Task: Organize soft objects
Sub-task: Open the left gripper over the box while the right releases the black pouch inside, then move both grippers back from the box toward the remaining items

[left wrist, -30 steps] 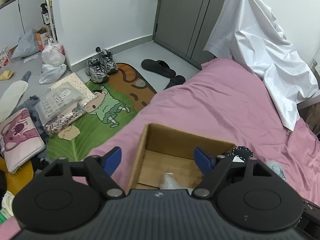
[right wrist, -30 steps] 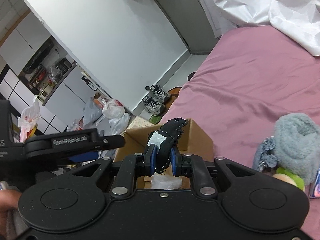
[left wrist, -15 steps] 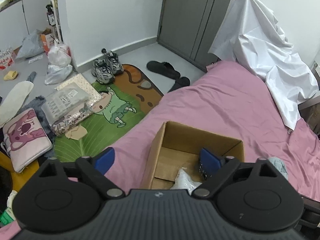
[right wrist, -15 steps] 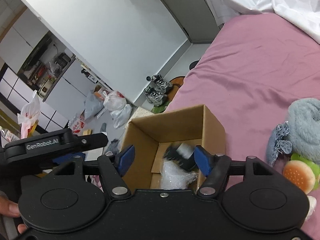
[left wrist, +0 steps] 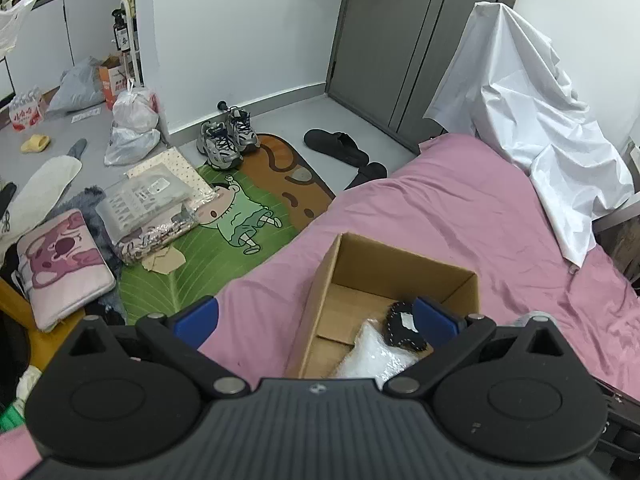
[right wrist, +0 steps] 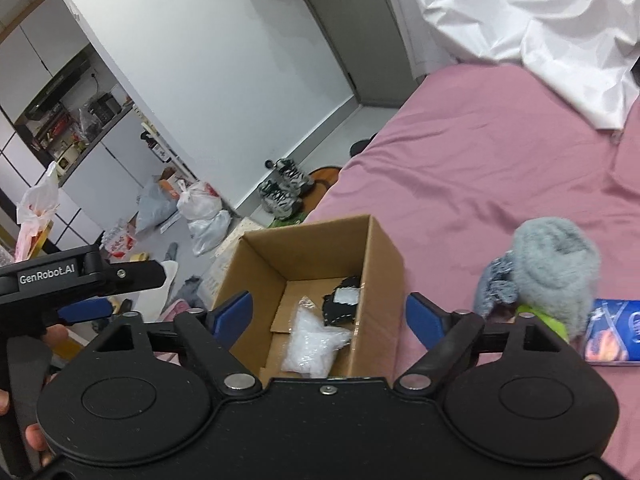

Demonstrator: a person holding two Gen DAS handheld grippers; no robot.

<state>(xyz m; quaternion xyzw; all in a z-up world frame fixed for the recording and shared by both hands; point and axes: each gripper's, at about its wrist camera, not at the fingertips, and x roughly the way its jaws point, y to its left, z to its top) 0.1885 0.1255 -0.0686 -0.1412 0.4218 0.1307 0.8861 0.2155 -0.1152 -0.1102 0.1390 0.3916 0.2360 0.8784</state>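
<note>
Overhead, cardboard box [right wrist: 384, 248] on pink bedsheet [right wrist: 480, 168]; cartoon rug [left wrist: 224, 240] beside.

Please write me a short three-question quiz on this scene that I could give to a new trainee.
1. True or false: the black felt piece lies inside the cardboard box.
2. What lies beside it in the box? A) a slipper B) a clear plastic bag C) a book
3. Fill in: both the right tongs and the left tongs are ____ and hold nothing.

Key: 1 true; 2 B; 3 open. The grey fluffy toy rests on the pink bedsheet, outside the box.
</note>
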